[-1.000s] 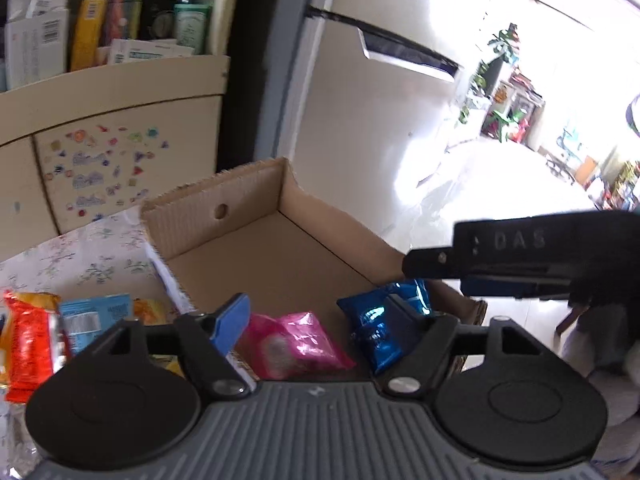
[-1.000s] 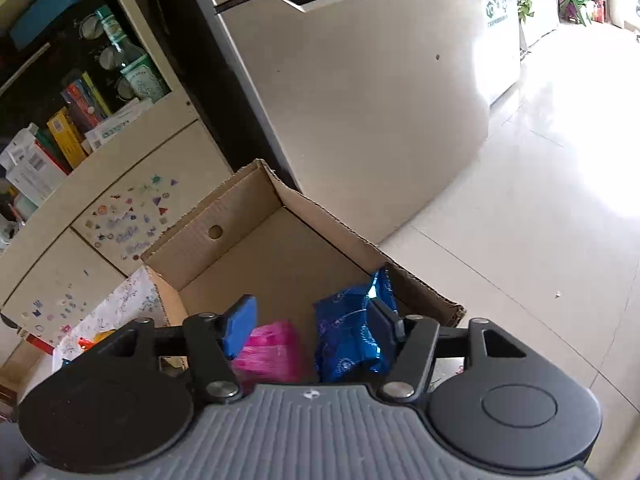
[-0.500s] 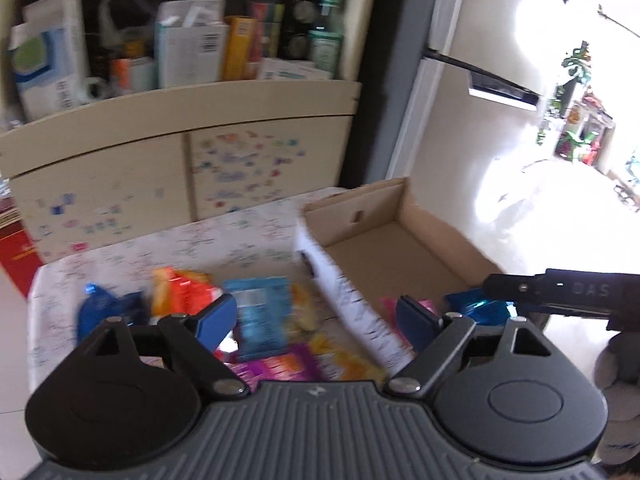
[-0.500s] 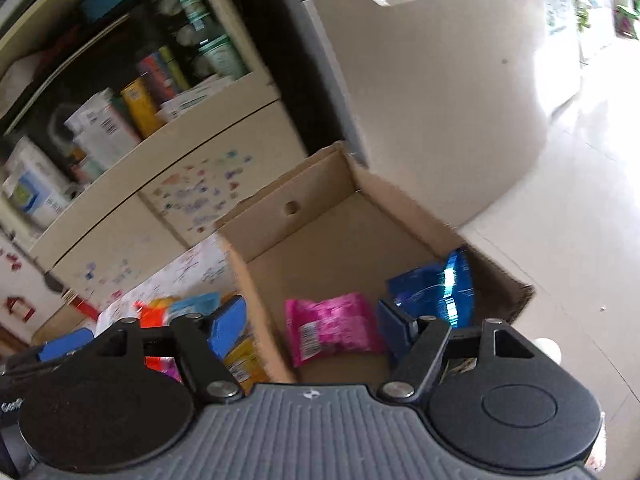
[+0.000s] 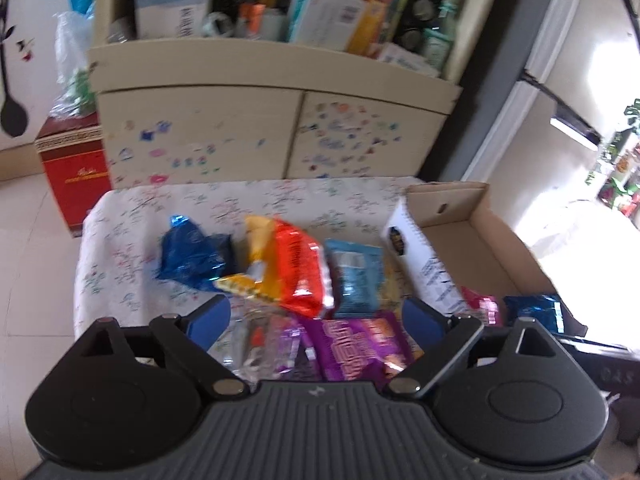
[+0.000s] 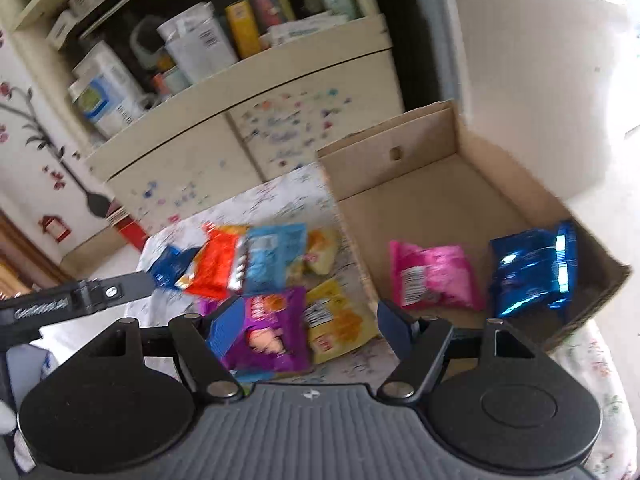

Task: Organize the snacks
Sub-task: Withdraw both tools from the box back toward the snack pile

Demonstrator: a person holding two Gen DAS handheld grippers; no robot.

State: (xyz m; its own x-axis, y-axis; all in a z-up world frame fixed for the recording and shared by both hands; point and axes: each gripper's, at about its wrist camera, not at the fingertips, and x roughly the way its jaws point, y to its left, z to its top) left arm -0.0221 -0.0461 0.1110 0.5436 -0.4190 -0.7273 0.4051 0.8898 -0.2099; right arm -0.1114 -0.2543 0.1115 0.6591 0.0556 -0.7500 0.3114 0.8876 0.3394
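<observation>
A cardboard box (image 6: 472,176) stands at the table's right end; inside lie a pink snack bag (image 6: 434,276) and a shiny blue bag (image 6: 532,272). Loose snacks lie on the floral cloth to its left: an orange bag (image 5: 296,268), a light blue pack (image 5: 356,276), a dark blue bag (image 5: 192,256), a purple pack (image 5: 352,344) and a yellow pack (image 6: 340,320). My left gripper (image 5: 316,316) is open and empty above the pile. My right gripper (image 6: 308,320) is open and empty, over the purple and yellow packs beside the box. The box also shows in the left wrist view (image 5: 480,232).
A cream cabinet (image 5: 272,128) with sticker-covered doors and a cluttered shelf stands behind the table. A red box (image 5: 74,172) sits on the floor at left. A pale fridge (image 6: 540,80) stands to the right. The left gripper's finger (image 6: 116,290) reaches in from the left.
Both grippers have swung left, away from the box and over the loose snack pile. The blue bag that sat between the right fingers now lies in the box.
</observation>
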